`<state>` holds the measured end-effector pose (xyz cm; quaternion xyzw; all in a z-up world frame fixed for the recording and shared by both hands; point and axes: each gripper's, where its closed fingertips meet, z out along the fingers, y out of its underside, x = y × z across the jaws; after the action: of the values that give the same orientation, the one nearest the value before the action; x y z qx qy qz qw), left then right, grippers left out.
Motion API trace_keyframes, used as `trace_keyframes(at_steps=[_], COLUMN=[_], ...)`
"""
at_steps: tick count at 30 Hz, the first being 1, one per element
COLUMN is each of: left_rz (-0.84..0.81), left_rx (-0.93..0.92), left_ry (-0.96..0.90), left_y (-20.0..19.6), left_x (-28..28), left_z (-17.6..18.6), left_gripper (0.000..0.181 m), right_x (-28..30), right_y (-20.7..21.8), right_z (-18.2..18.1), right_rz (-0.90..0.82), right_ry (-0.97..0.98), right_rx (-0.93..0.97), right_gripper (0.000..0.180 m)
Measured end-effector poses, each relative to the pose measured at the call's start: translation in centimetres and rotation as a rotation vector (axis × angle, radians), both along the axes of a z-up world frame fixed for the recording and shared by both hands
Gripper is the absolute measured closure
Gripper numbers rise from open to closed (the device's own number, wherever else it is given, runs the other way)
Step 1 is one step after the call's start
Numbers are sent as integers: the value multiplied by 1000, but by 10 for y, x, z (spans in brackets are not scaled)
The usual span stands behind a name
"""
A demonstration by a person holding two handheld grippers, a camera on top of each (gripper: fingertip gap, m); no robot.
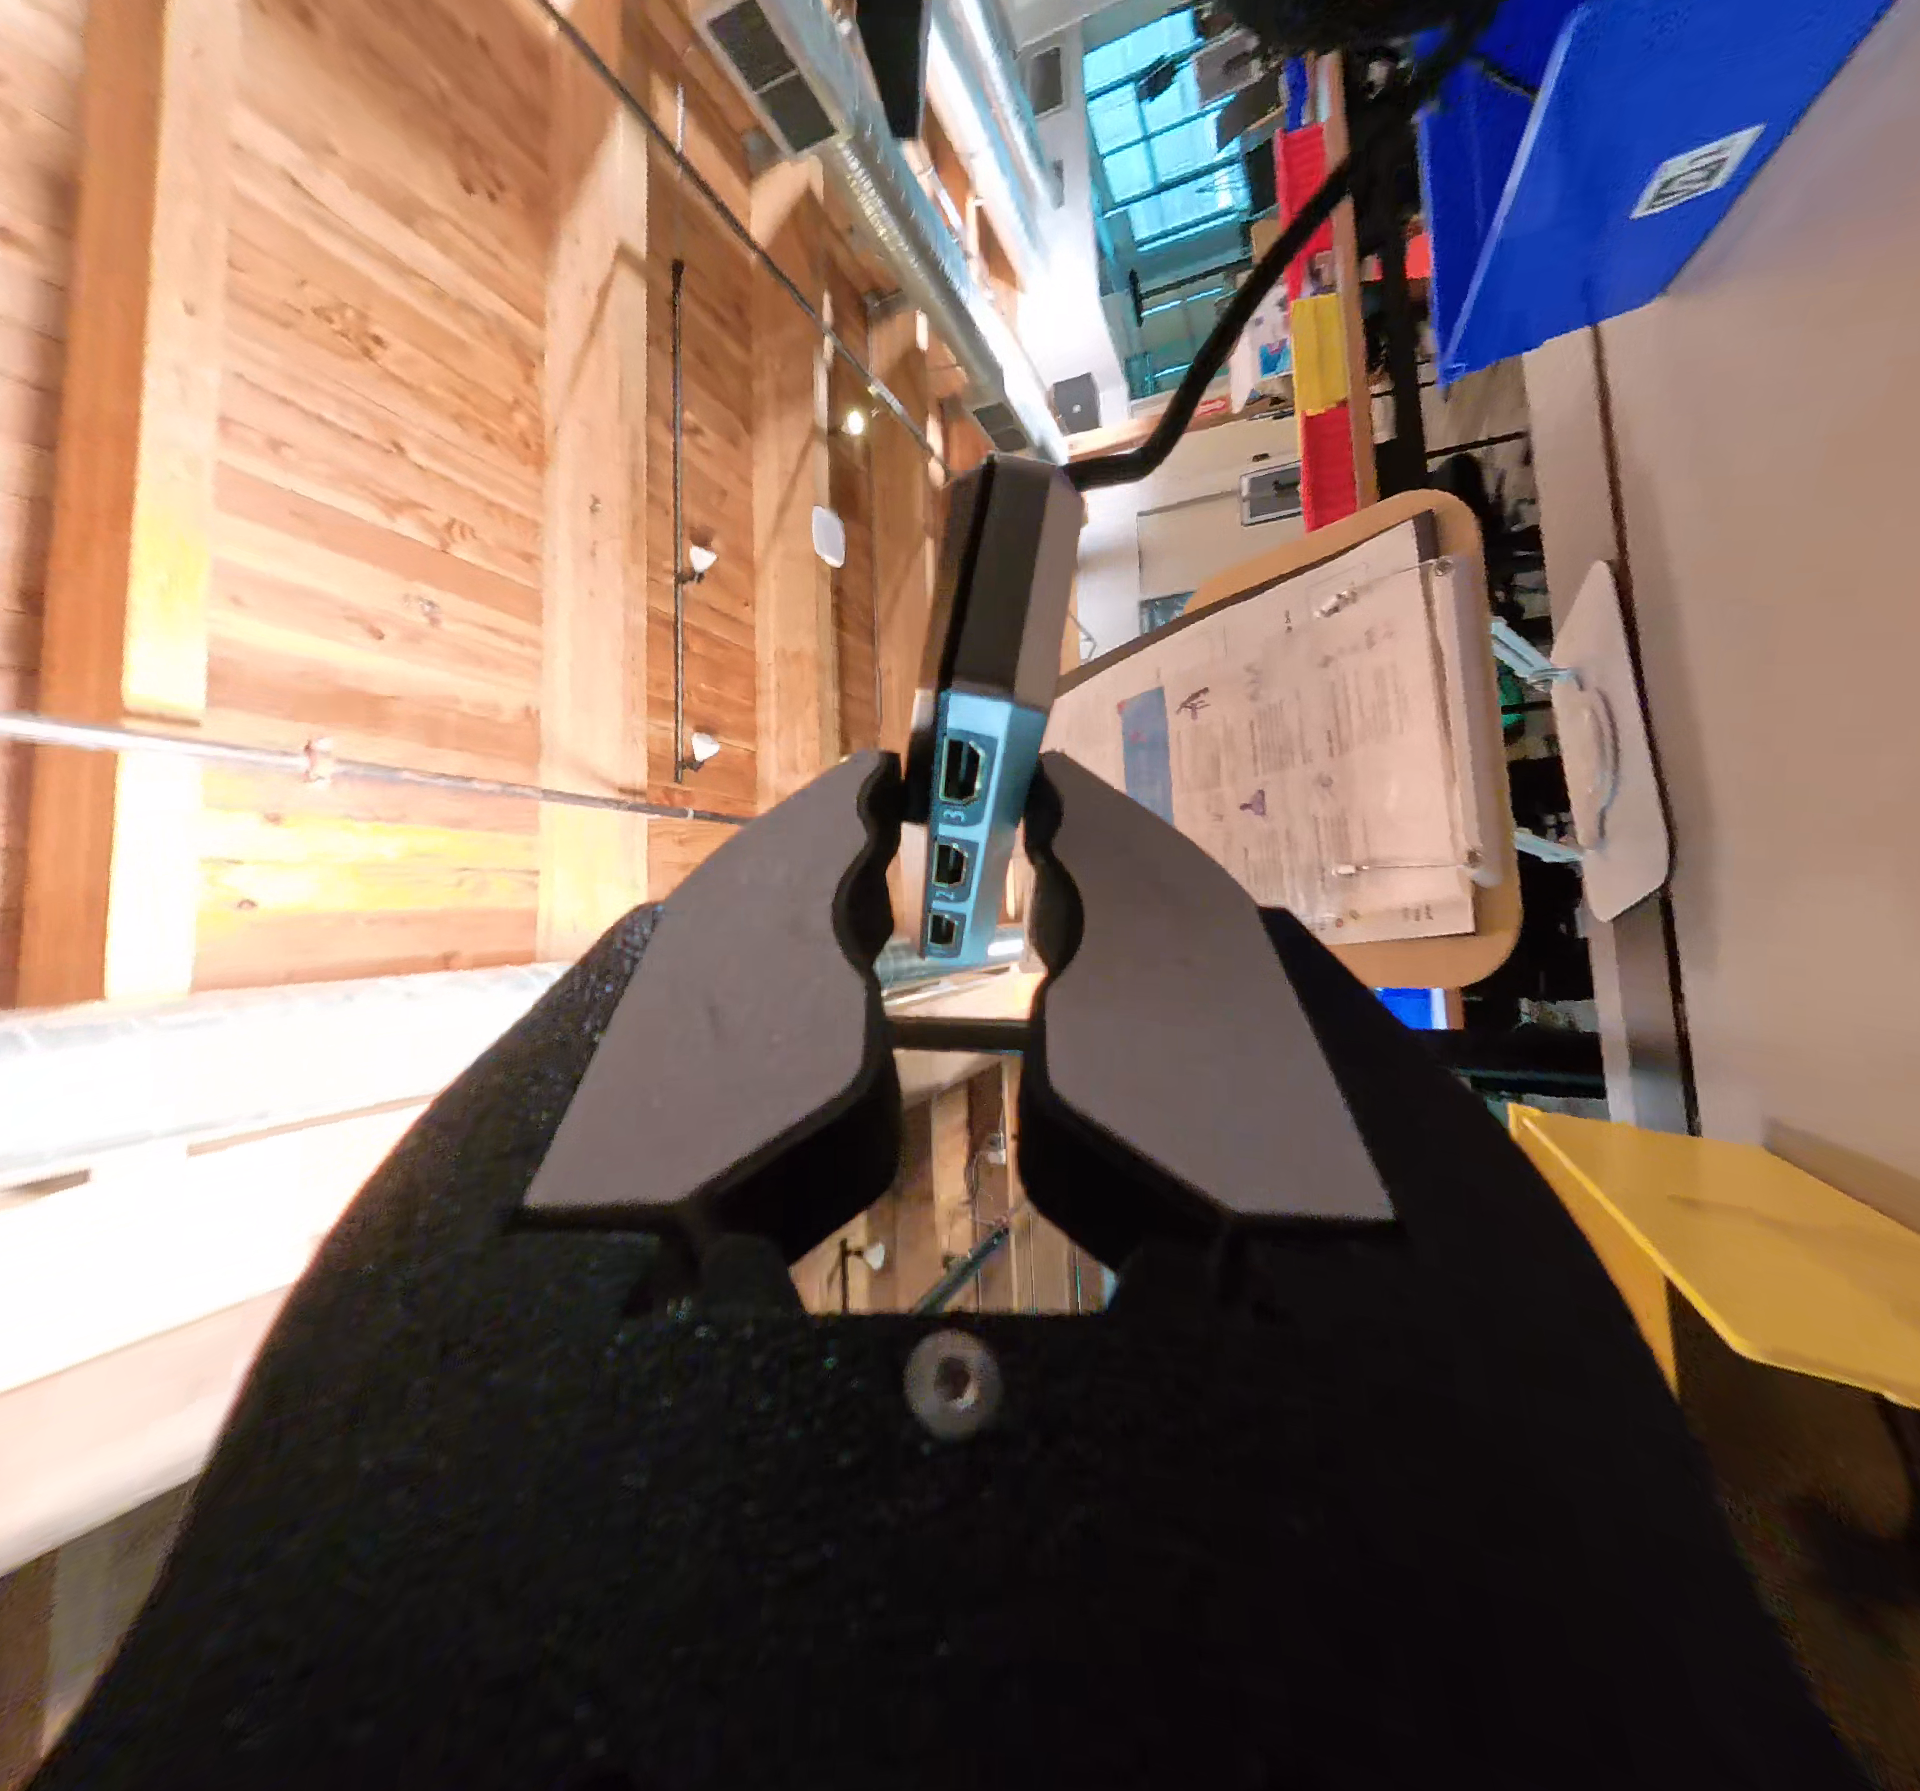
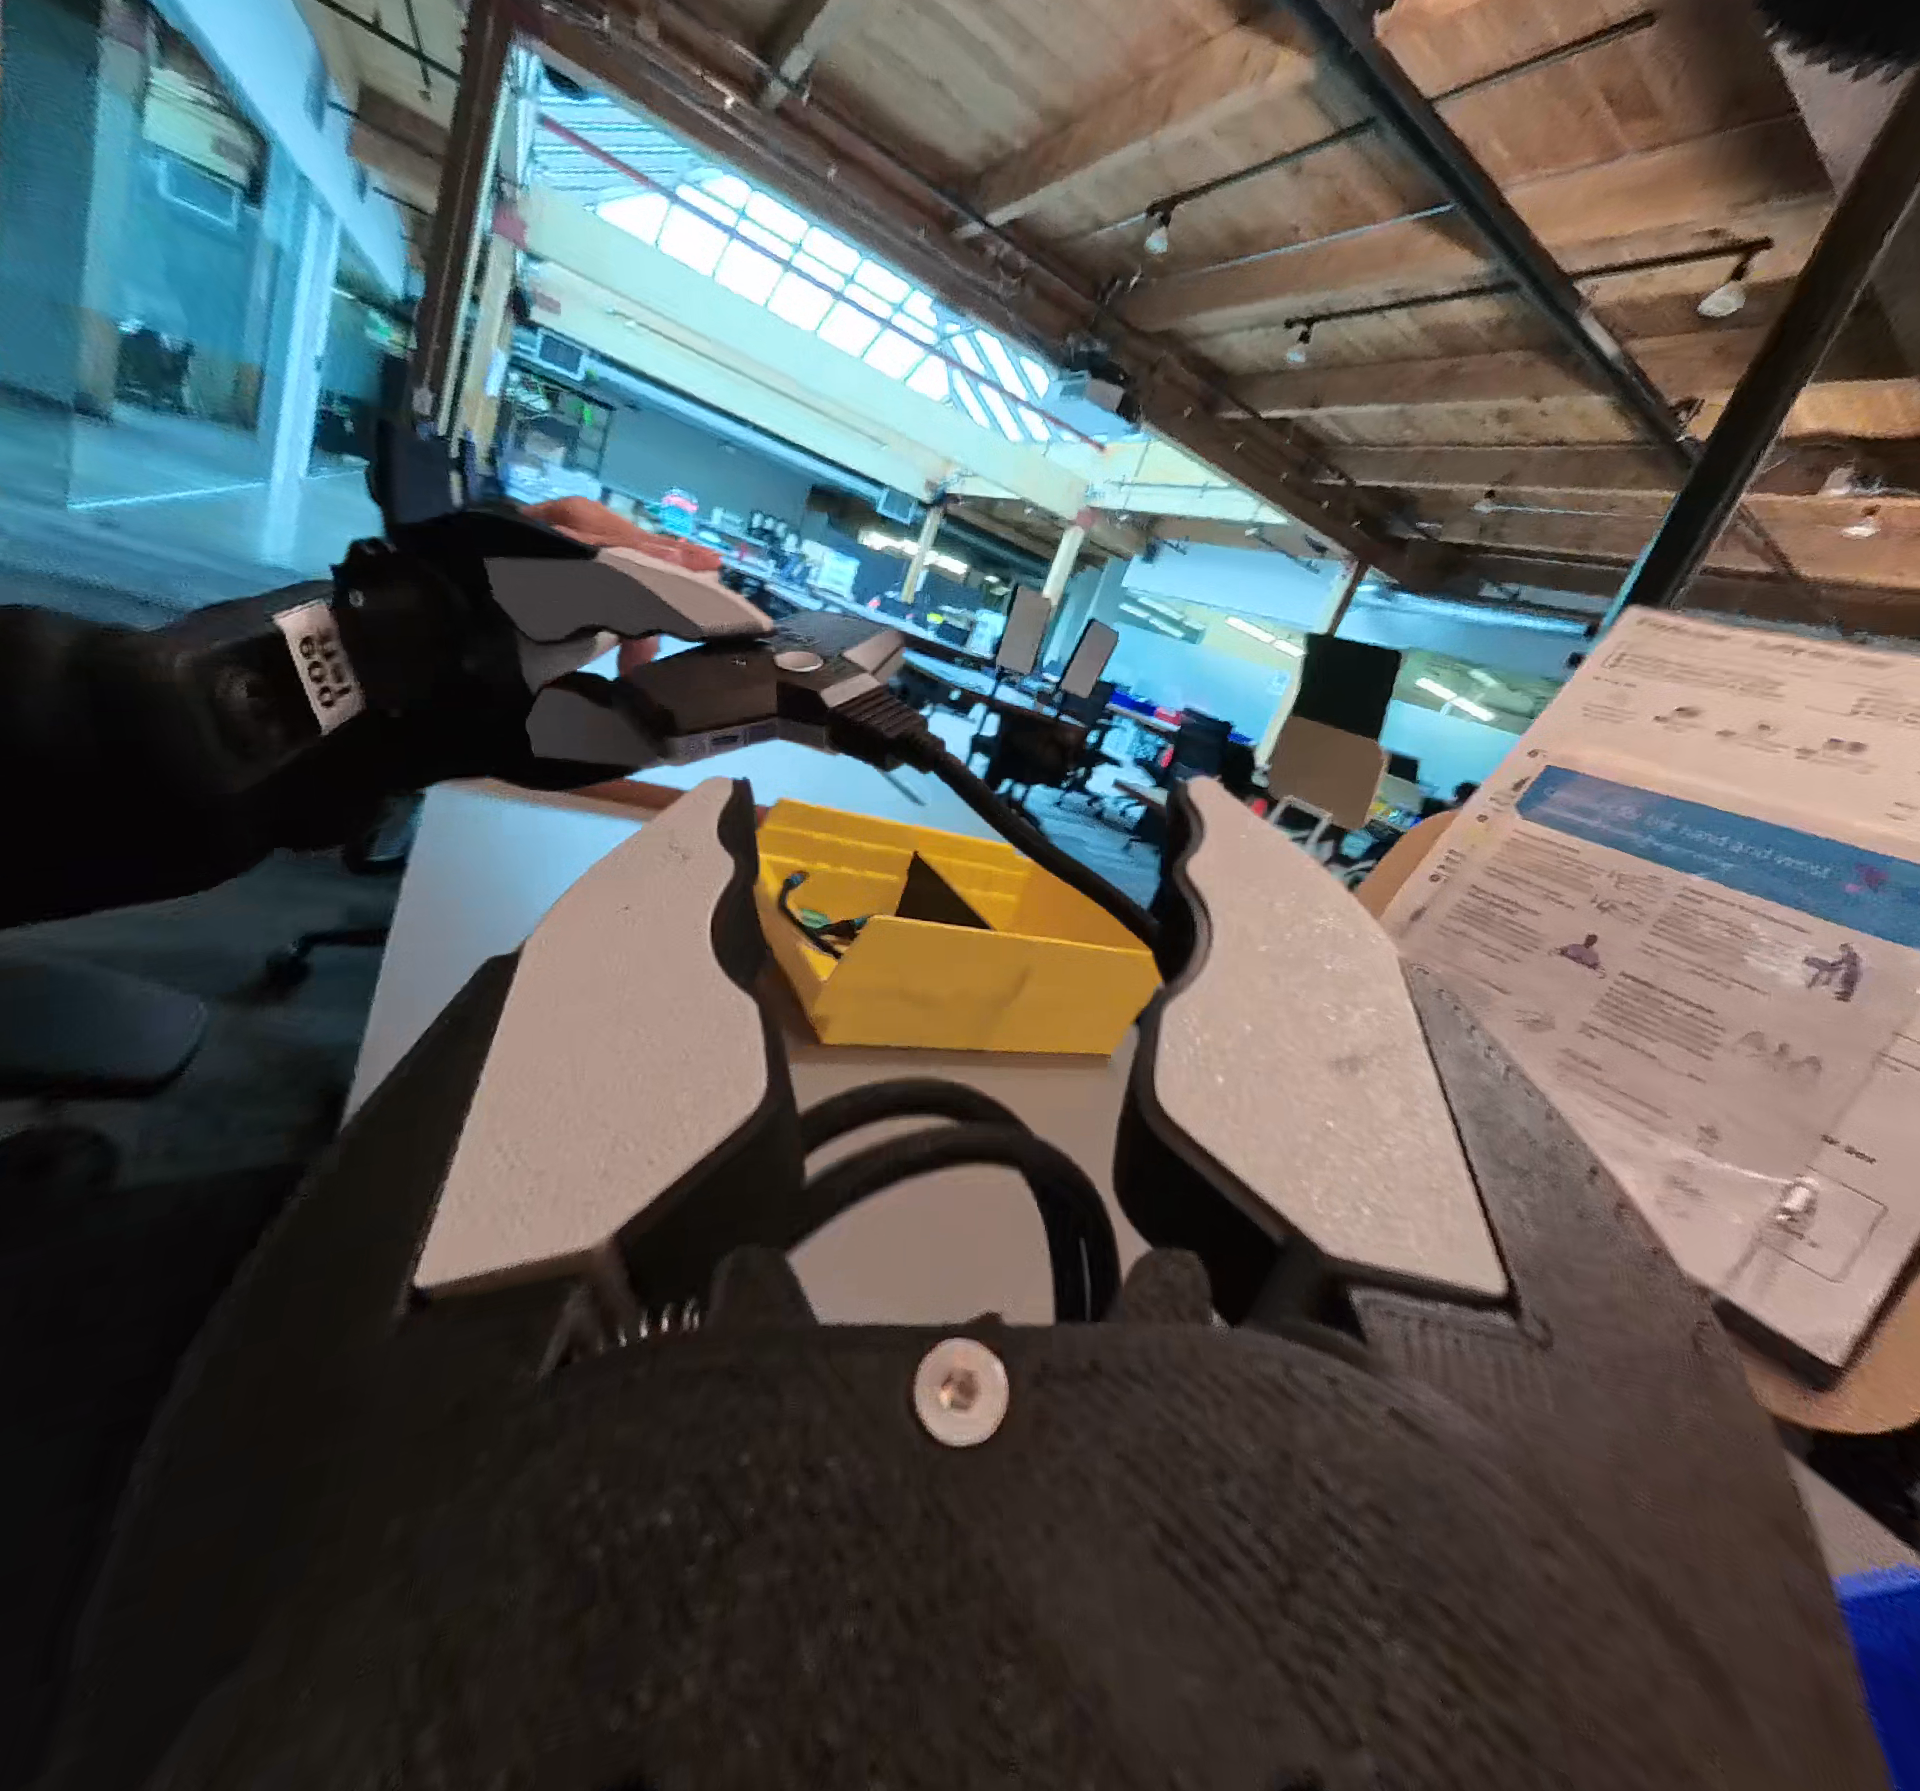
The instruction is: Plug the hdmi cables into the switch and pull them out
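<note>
The switch (image 1: 987,702), a small black box with a teal port face, is held off the desk (image 2: 499,868), clamped between the fingers of the left gripper (image 1: 961,806); three ports are seen in a row on the teal face, all of them vacant; a black cable (image 1: 1226,339) is plugged into the opposite end and runs away from it. In the right wrist view the same switch (image 2: 821,666) is seen in the left gripper (image 2: 748,661) to the left, with the cable (image 2: 997,806) trailing down from it toward the desk; a hand (image 2: 592,520) is partly visible behind that gripper. The right gripper (image 2: 961,868) is spread wide with nothing between its fingers; a yellow bin (image 2: 966,952) is framed between them on the desk, and a black cable coil (image 2: 1039,1180) lies nearer the camera. A printed sheet (image 2: 1683,962) stands to the right.
</note>
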<state>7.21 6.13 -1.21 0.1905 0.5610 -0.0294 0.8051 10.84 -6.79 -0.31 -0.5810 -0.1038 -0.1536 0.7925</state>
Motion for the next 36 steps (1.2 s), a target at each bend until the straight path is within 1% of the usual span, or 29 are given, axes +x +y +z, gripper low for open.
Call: trace_keyframes(at_steps=[2,5,7,9,11,12,14,16,19,21,22,24,25,27,28,30,33,36], left_rz=[-32,-83,-127,-176,-221,-231,-238,-251,-253,-255,-258,-274,-277,-295,-304,-308,-308,-312], left_rx=[36,97,97,73,46,49,66,75,91,96,102,113,119,119,120,136,136,100], left_ry=[36,93,111,109,124,127,116,100,85,83,86,95,93,96,103,103,110,106], left_y=[-6,-20,-32,-41,-49,-52,-54,-57,-59,-60,-61,-64,-65,-68,-70,-72,-69,-66], left_x=[2,3,2,-1,-3,-4,-3,-5,-6,-6,-7,-9,-10,-12,-12,-10,-9,-9], left_z=[-11,-32,-39,-38,-37,-38,-41,-44,-48,-49,-50,-51,-51,-50,-50,-52,-52,-49], left_gripper=[159,159,158,158,159,159,159,158,158,159,159,159,159,158,158,159,158,158], right_x=[-2,5,-3,-14,-15,-18,-23,-20,-17,-18,-15,-7,-8,-20,-23,-21,-27,-35], right_y=[9,19,25,32,36,36,31,28,26,25,25,21,19,18,19,23,25,26], right_z=[-17,-40,-53,-63,-61,-60,-55,-50,-53,-54,-55,-50,-51,-63,-68,-67,-70,-68], right_rz=[29,-37,38,149,184,225,301,316,340,335,300,188,180,288,316,296,370,439], right_ry=[-13,-118,-120,-84,-50,-31,0,34,59,28,4,-78,-91,-49,-37,-71,-31,-19], right_rx=[-85,-210,-246,-261,-215,-196,-141,-85,-82,-90,-103,-103,-134,-233,-257,-215,-215,-154], right_gripper=[103,104,112,113,118,126,132,138,141,141,141,131,133,133,133,140,149,157])
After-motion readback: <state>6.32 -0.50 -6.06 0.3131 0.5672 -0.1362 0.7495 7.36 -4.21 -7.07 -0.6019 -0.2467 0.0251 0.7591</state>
